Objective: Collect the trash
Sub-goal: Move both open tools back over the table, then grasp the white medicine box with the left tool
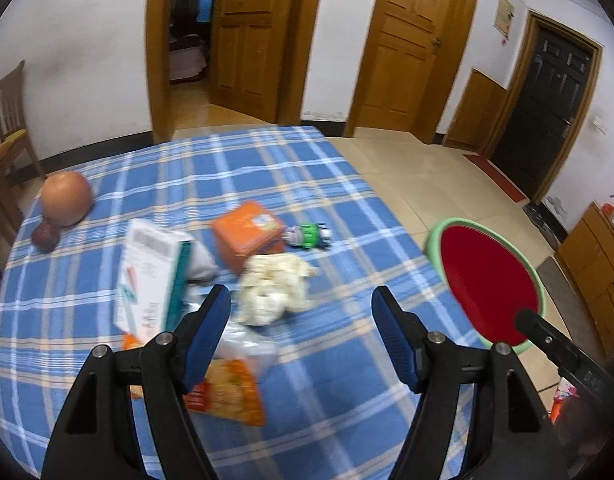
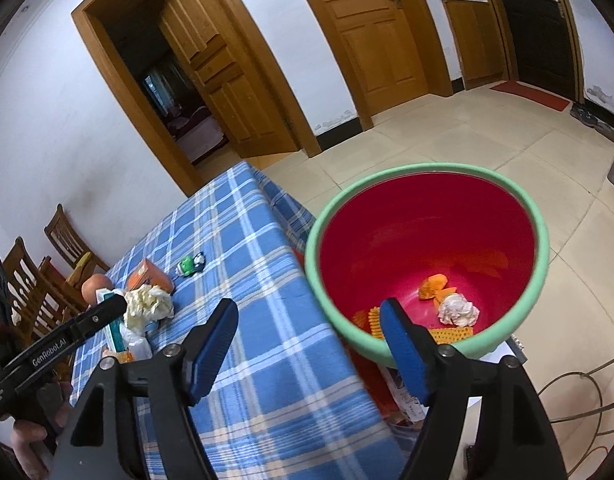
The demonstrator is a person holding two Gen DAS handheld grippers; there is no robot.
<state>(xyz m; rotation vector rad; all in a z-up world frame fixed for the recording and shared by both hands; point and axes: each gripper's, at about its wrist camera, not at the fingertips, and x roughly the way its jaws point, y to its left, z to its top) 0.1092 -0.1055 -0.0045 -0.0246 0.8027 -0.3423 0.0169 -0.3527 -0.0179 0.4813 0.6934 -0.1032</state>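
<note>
My left gripper (image 1: 301, 308) is open and empty above the blue plaid table (image 1: 315, 184). Just ahead lie a crumpled yellowish paper wad (image 1: 273, 288), a white and green carton (image 1: 151, 280), an orange box (image 1: 249, 236), a clear plastic wrapper (image 1: 243, 344) and an orange snack packet (image 1: 231, 392) under the left finger. My right gripper (image 2: 309, 322) is open and empty at the table's right edge, beside the red bin with a green rim (image 2: 427, 240). The bin holds a crumpled paper ball (image 2: 459, 310) and orange scraps (image 2: 435, 286). The bin also shows in the left wrist view (image 1: 491, 284).
An orange-brown round fruit (image 1: 67, 204) and a small dark red fruit (image 1: 45, 236) sit at the table's far left. A small green and white toy (image 1: 309, 236) lies beyond the orange box. Wooden chairs (image 2: 39, 276) stand left of the table. Cables (image 2: 587, 392) lie on the tiled floor.
</note>
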